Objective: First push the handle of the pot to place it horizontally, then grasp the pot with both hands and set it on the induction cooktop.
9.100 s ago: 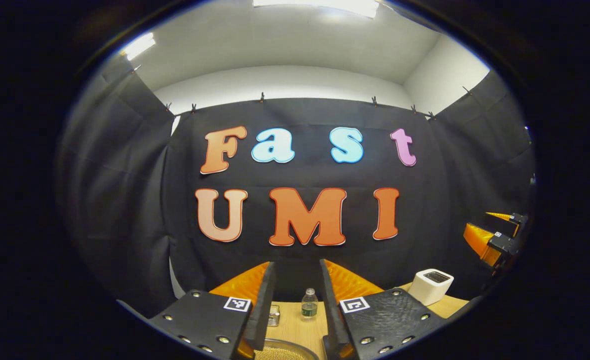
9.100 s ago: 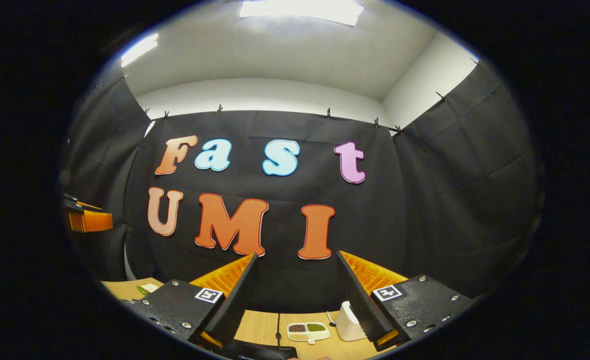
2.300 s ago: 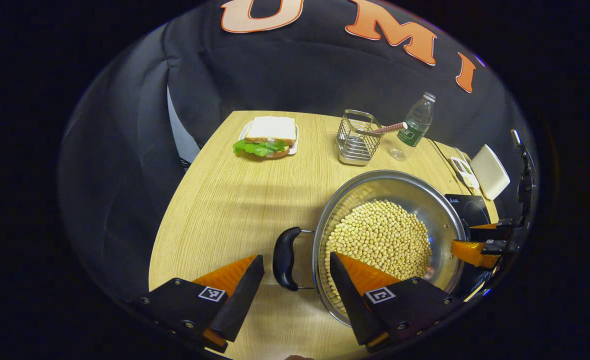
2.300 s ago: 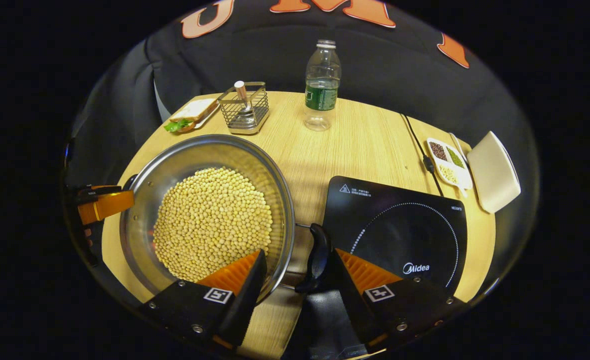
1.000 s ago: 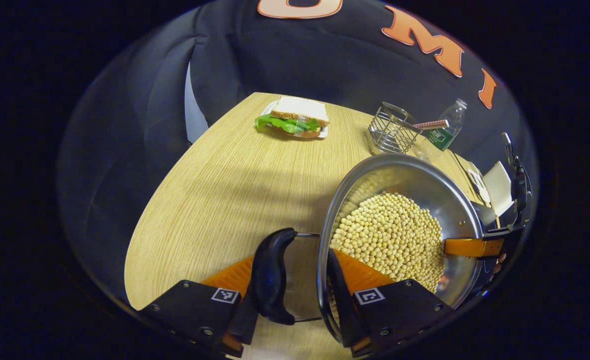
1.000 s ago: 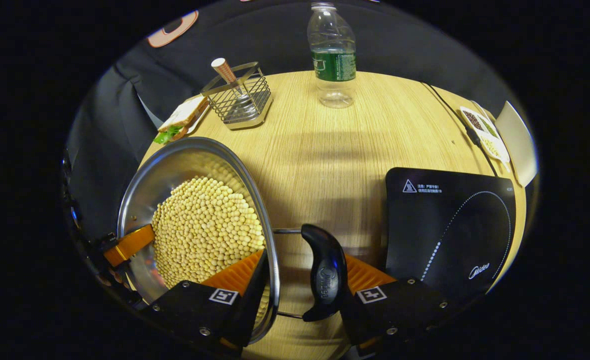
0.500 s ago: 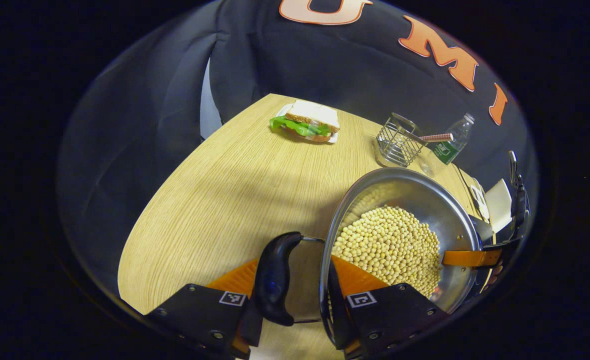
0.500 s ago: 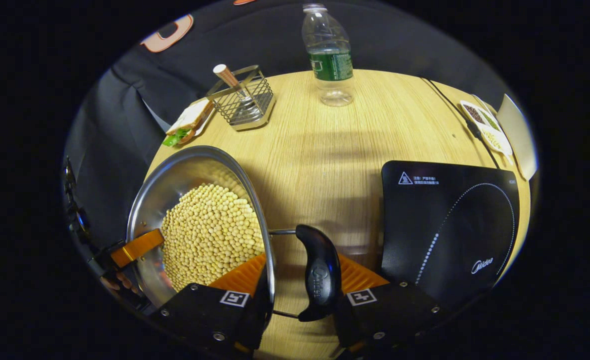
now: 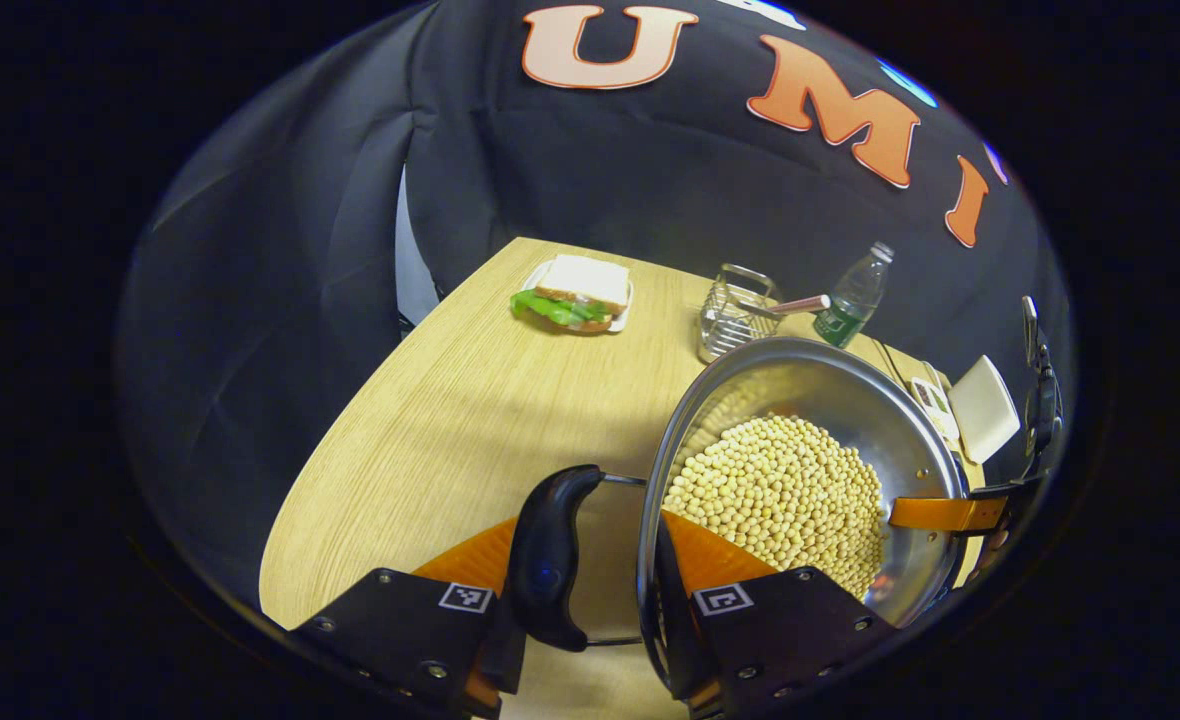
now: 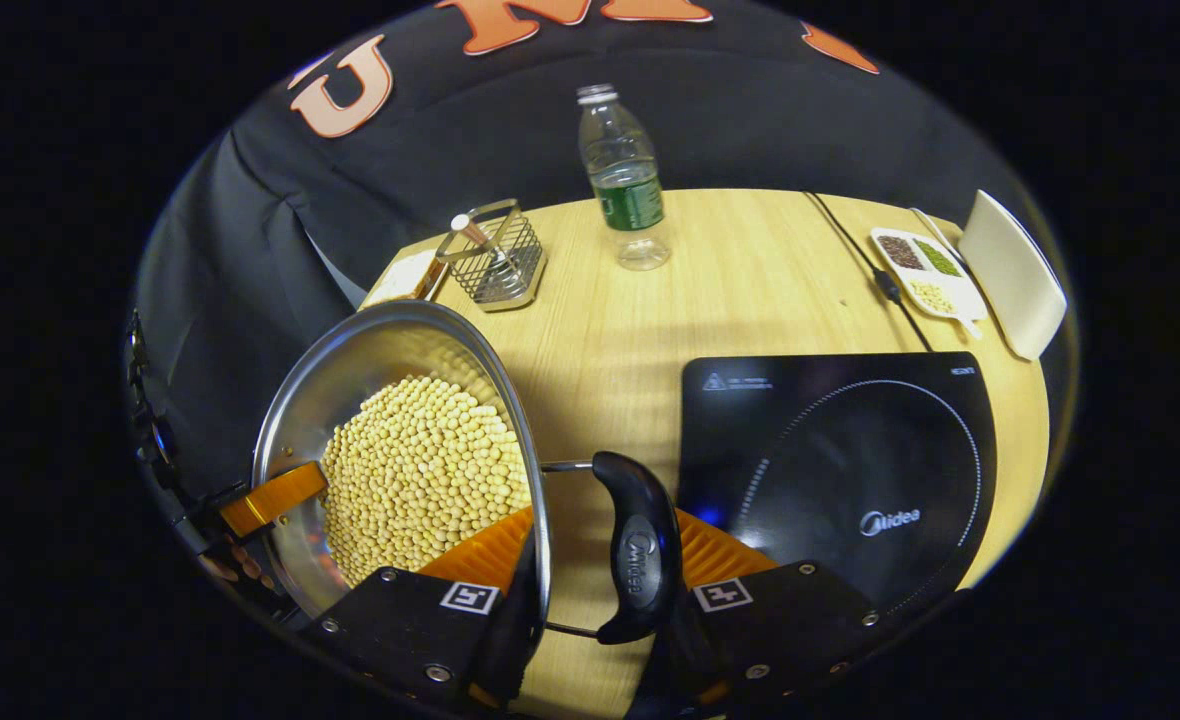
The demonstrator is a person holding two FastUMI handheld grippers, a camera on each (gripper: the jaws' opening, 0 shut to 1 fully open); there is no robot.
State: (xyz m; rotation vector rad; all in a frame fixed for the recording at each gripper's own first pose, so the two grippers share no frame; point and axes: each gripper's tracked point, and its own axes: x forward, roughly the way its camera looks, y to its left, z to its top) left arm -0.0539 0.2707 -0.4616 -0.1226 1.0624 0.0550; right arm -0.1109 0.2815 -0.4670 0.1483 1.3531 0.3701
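The steel pot [image 9: 830, 380] full of pale yellow beans hangs between both grippers. My left gripper [image 9: 590, 560] is shut on the pot's side: one finger lies under the black handle [image 9: 545, 555], the other inside the rim. My right gripper [image 10: 600, 560] grips the opposite black handle [image 10: 635, 560] and rim of the pot [image 10: 370, 360] the same way. The black induction cooktop [image 10: 850, 450] lies flat just right of that handle. Each view catches the other gripper's finger at the pot's far rim: the right gripper [image 9: 940, 512] and the left gripper [image 10: 270, 500].
On the wooden table [image 10: 750, 290] stand a wire basket [image 10: 495, 255] with a utensil, a water bottle [image 10: 625, 180], a divided dish of grains [image 10: 925, 270] and a white box [image 10: 1015, 270]. A black cable [image 10: 860, 255] runs behind the cooktop. A sandwich [image 9: 575, 290] lies at the far left.
Both grippers closed around the pot's handles and rim. In the last half second the pot has moved with them toward the cooktop, which now lies closer beside the right handle.
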